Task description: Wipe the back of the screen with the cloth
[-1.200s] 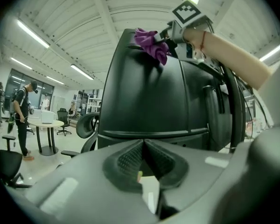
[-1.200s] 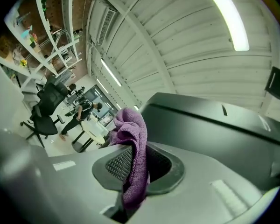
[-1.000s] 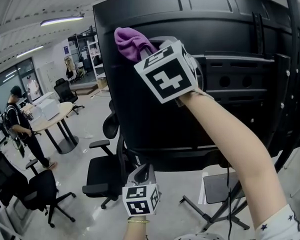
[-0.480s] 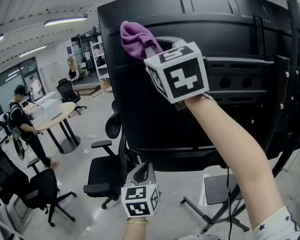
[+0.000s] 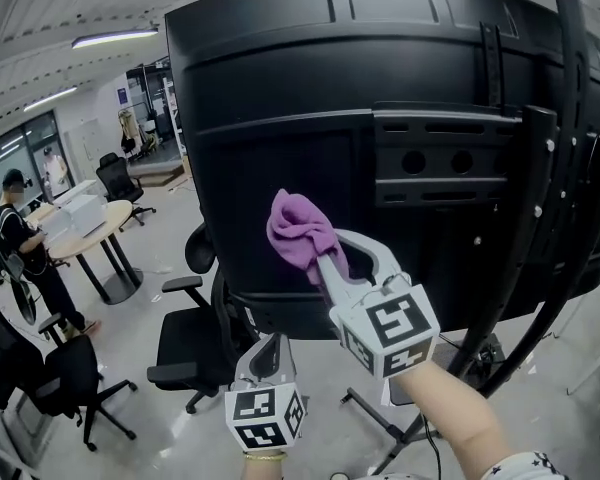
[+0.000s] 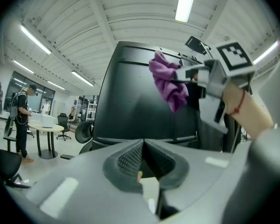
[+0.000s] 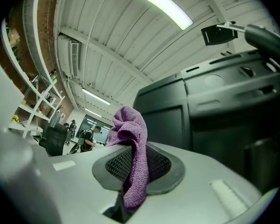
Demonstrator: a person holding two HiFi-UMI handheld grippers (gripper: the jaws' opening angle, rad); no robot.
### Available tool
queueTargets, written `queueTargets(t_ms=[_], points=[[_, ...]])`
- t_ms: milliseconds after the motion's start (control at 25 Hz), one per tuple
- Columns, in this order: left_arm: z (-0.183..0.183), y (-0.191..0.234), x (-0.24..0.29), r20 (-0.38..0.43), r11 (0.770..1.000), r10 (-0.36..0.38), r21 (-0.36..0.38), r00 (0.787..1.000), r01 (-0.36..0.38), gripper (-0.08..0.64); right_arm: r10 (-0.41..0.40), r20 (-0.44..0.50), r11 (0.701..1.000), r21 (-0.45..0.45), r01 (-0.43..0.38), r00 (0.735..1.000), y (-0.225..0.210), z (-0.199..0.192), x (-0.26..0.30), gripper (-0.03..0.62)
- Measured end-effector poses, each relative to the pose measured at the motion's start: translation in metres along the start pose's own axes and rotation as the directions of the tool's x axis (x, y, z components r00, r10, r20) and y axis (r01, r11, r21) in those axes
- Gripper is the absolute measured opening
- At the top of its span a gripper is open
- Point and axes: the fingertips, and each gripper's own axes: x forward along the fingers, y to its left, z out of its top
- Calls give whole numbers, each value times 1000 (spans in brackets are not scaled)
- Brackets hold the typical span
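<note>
The big black back of the screen (image 5: 280, 158) fills the upper head view. A purple cloth (image 5: 302, 236) is bunched against its lower panel, and my right gripper (image 5: 326, 260) is shut on it, marker cube toward me. The right gripper view shows the cloth (image 7: 132, 143) hanging between the pads, with the screen (image 7: 214, 111) just beyond. My left gripper (image 5: 271, 346) hangs low beneath the screen's bottom edge, shut and holding nothing. In the left gripper view its jaws (image 6: 143, 146) meet, and the cloth (image 6: 168, 80) and the right gripper (image 6: 196, 76) sit up against the screen (image 6: 130, 101).
Black stand bars (image 5: 540, 208) run down the screen's right side. Below and left stand an office chair (image 5: 185, 353) and another chair (image 5: 50, 378). Farther left are a round table (image 5: 85, 230) and a person (image 5: 25, 258).
My right gripper has carried the cloth from the screen's upper left down to its lower middle. The left gripper has hardly moved.
</note>
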Motion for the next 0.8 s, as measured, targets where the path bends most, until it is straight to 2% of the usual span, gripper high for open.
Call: queueTargets(t_ms=[200,360,600,800], points=[[-7,-21,-5,-2,1000,5,2,1000,-5,8,-15,-118,997,78,24,993,3,-78,-49,52],[-15,-40,-10,-6,1000,-6,7,1000,6,8,-7,-193,993,114,30,981,4,-119,-78,51],[-22,-61,-20,-2,1000,0,9,1000,0,8,22,-221,989,149,12,975,8,-142,-110,49],[-19,-77,-28,-3,1000,-12,-6,1000,12,8,34,-220,993,121,-7,975,11,-139,-127,49]])
